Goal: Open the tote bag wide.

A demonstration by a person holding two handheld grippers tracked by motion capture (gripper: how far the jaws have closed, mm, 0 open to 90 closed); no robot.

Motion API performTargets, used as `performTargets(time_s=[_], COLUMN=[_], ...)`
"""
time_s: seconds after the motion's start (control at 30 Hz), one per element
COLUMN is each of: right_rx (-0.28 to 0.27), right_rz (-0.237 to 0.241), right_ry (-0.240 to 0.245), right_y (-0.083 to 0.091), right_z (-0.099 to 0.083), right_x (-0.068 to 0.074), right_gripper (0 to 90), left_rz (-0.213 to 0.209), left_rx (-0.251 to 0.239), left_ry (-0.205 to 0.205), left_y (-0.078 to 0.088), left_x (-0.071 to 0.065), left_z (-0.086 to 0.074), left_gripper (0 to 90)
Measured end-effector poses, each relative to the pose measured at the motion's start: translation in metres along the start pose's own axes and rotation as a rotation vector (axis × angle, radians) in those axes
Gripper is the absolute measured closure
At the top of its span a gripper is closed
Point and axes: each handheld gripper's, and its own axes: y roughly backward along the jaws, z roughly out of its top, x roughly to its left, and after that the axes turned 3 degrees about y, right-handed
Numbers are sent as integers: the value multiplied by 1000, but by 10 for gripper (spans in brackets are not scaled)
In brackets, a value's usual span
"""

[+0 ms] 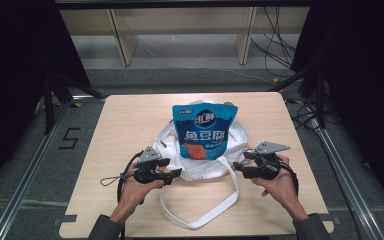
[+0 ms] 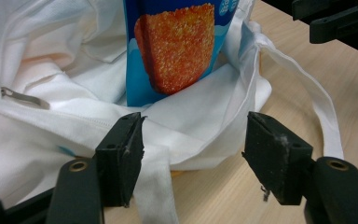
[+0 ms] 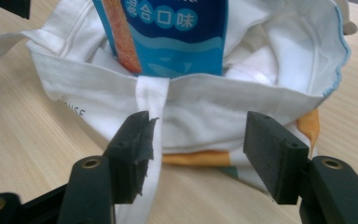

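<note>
At the middle of the table (image 1: 130, 120), a white cloth bag (image 1: 172, 142) lies slumped with a blue snack pouch (image 1: 204, 131) standing in its mouth. Left gripper (image 1: 176, 173) and right gripper (image 1: 238, 164) sit at its near edge, jaws wide, holding nothing. With the cloth unsupported, the pouch could tip out, and the loose strap (image 1: 200, 220) near the bottom edge could snag a jaw.

both grippers (image 1: 176, 173) (image 1: 237, 165) level, jaws apart, facing inward.
</note>
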Motion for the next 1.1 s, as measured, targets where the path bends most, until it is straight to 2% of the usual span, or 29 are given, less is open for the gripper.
performTargets(time_s=[0.03, 0.1, 0.17, 0.2, 0.3, 0.33, 0.37, 0.4, 0.43, 0.5, 0.57, 0.6, 0.73, 0.83, 0.87, 0.93, 1.03, 1.07, 1.1], right_rx=[11, 17, 8, 10, 24, 38, 31, 36, 45, 36, 41, 48, 67, 62, 61, 64, 57, 58, 62], right_rz=[4, 4, -11, -10, -14, -10, -19, -17, -2, -3, -8, -14, -17, -18, -21, -18, -21, -27, -19], right_ry=[-31, -39, -71, -59, -85, -78, -72, -86, -92, -99, -76, -83, -86, -59, -84, -85, -70, -76, -65], right_y=[2, 3, 7, 8, 9, 10, 10, 10, 9, 8, 7, 7, 9, 10, 12, 13, 16, 18, 19], right_z=[-1, -2, -8, -10, -14, -15, -17, -18, -18, -19, -21, -21, -23, -26, -27, -27, -31, -35, -37], right_x=[1, 1, 1, 0, 1, 0, 0, 1, 2, 2, 2, 4, 7, 7, 9, 9, 12, 15, 15], right_gripper=[404, 394, 372, 364, 340, 340, 336, 325, 317, 317, 317, 317, 318, 317, 317, 318, 318, 318, 318], left_rz=[1, -1, 5, 4, 32, 30, 33, 34, 38, 43, 44, 47, 55, 76, 89, 88, 88, 94, 93], left_rx=[-1, -7, -5, -8, -11, -6, -8, -9, -12, -5, 1, 4, 8, 18, 21, 32, 43, 57, 44], left_ry=[4, 6, 15, 15, 15, 11, 17, 34, 52, 46, 7, 2, 10, 6, 3, 15, -7, -38, -31], left_y=[2, 4, 10, 11, 17, 18, 19, 21, 22, 24, 29, 30, 36, 41, 43, 45, 50, 54, 53], left_x=[0, 0, -1, -2, -3, -3, -3, -4, -6, -6, -7, -6, -5, -4, -5, -7, -10, -11, -13], left_z=[-1, -3, -8, -10, -17, -20, -23, -26, -28, -30, -36, -39, -46, -54, -57, -61, -67, -70, -71], left_gripper=[359, 351, 333, 328, 289, 262, 233, 205, 182, 165, 162, 158, 158, 158, 158, 159, 159, 159, 159])
